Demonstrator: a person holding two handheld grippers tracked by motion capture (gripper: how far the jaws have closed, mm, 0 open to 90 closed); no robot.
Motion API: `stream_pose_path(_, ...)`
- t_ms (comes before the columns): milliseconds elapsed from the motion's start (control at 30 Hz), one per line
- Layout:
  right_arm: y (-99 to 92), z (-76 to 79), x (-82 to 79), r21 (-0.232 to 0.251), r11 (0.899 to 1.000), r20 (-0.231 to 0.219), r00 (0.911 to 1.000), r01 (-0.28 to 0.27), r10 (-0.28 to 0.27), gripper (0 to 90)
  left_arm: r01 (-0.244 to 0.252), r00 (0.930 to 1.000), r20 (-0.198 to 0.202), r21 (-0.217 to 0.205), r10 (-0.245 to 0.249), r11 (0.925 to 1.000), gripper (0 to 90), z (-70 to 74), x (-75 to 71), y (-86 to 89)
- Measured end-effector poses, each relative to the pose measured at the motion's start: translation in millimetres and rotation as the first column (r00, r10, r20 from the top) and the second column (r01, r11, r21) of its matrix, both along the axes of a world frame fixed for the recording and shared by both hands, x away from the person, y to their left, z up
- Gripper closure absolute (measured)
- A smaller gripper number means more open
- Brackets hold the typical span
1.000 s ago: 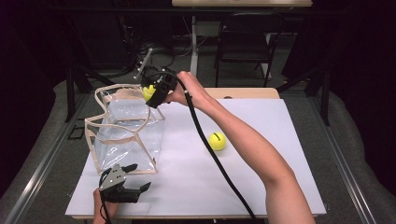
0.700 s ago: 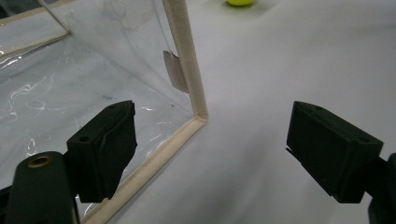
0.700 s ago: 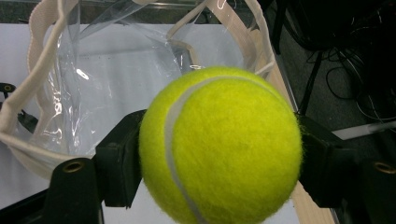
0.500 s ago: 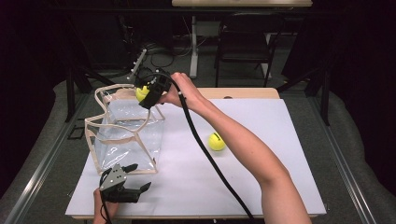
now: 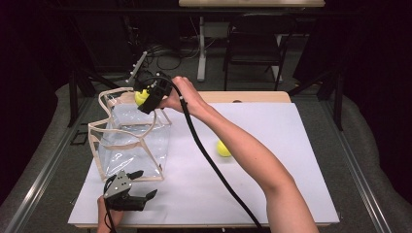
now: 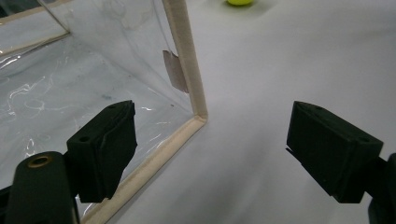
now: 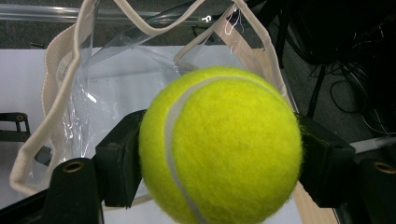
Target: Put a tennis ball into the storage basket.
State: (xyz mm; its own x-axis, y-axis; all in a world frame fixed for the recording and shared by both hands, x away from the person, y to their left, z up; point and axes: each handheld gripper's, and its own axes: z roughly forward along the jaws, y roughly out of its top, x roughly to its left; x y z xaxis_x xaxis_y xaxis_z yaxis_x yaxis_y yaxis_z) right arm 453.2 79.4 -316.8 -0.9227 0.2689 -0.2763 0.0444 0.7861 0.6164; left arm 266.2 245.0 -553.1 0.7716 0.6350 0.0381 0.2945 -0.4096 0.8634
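A clear plastic bag [image 5: 131, 138] with beige trim stands open on the white table at the left. My right gripper [image 5: 144, 97] hangs over the bag's far rim, shut on a yellow tennis ball [image 7: 219, 144] [image 5: 141, 96]; the bag's mouth [image 7: 140, 60] lies just beyond and below the ball. A second tennis ball [image 5: 223, 148] [image 6: 240, 2] rests on the table right of the bag. My left gripper [image 5: 141, 187] [image 6: 210, 144] stands open low at the bag's near corner [image 6: 196, 112], its left pad in front of the bag wall, nothing between the jaws.
The white sheet [image 5: 272, 145] covers the table, with bare room right of the bag. A black cable [image 5: 209, 160] trails from the right gripper along the forearm. Chairs and stands [image 5: 252, 48] sit in the dark beyond the table's far edge.
My right gripper has carried the ball a little leftward, further over the bag's far rim. The left gripper has stayed put.
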Motion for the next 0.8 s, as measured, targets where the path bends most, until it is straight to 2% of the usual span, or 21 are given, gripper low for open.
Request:
stream_pose_path(467, 13.3, -8.0, -3.7, 0.005, 1.0, -0.014, 0.9997, -0.018, 0.018, 26.4, 0.001, 1.0, 0.0, -0.001, -0.001, 1.0, 15.9, 0.1, 0.1, 0.2)
stream_pose_path(800, 21.8, -16.6, -6.0, -0.008, 1.0, -0.031, 0.9991, -0.029, 0.028, 26.3, 0.002, 1.0, 0.002, 0.0, -0.002, 1.0, 15.9, 0.3, -0.1, 0.6)
